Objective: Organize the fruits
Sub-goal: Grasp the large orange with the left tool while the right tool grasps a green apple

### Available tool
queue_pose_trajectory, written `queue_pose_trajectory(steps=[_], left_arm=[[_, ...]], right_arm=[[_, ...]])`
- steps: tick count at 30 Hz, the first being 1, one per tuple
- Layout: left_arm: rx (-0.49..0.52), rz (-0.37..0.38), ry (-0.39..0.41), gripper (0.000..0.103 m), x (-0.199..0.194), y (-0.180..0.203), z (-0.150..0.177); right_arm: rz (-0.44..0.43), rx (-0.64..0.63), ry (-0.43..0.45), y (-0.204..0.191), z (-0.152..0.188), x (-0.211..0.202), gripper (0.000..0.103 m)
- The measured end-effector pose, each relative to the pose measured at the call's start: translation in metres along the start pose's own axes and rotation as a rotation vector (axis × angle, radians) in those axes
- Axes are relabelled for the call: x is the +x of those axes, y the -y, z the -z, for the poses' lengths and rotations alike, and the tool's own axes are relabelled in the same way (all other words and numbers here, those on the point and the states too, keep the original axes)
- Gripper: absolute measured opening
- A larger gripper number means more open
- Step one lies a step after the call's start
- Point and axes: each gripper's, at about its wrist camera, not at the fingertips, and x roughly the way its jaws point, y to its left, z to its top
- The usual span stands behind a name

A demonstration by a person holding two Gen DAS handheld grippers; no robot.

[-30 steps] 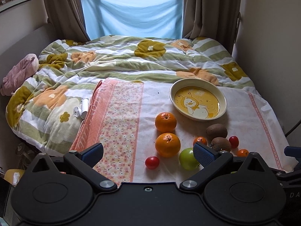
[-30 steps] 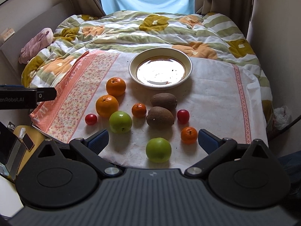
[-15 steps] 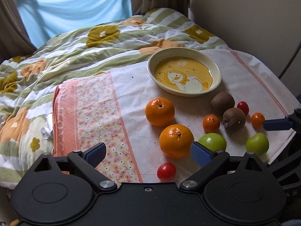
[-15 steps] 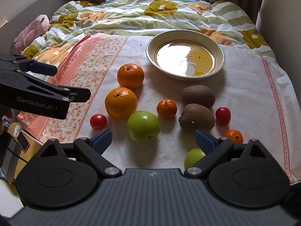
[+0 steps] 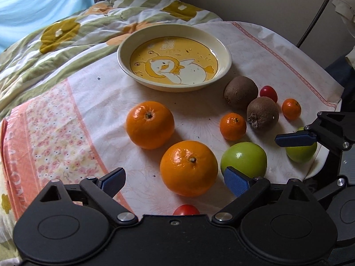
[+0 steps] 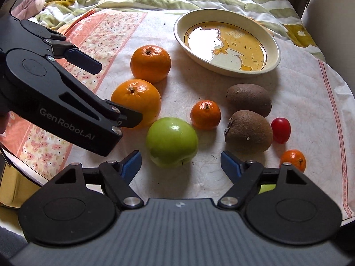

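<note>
Left gripper (image 5: 174,180) wide open, nothing held — hovering w/ near orange (image 5: 189,168) between its fingers. Right gripper (image 6: 180,160) also wide open, empty, w/ green apple (image 6: 172,141) just ahead between the pads. Far orange (image 5: 150,124) just beyond the near one; small mandarin (image 6: 205,114), two kiwis (image 6: 248,130) & cherry tomato (image 6: 280,130) to the right. Second mandarin (image 6: 292,160) near right edge. Duck-print plate (image 5: 224,51) at far side, nothing on it — all on white cloth (image 5: 261,51) over the bed.
</note>
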Motion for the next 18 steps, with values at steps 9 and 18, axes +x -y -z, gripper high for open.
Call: queue_pose_trajectory(steps=[9, 18], left_arm=[[-0.041, 0.061, -0.052, 0.087, 0.022, -0.008, -0.008], [-0.05, 0.125, -0.056, 0.068, 0.021, -0.008, -0.01]], right_arm=[[0.007, 0.006, -0.02, 0.001, -0.003, 0.013, 0.084], [-0.008, 0.008, -0.026, -0.002, -0.009, 0.019, 0.079]])
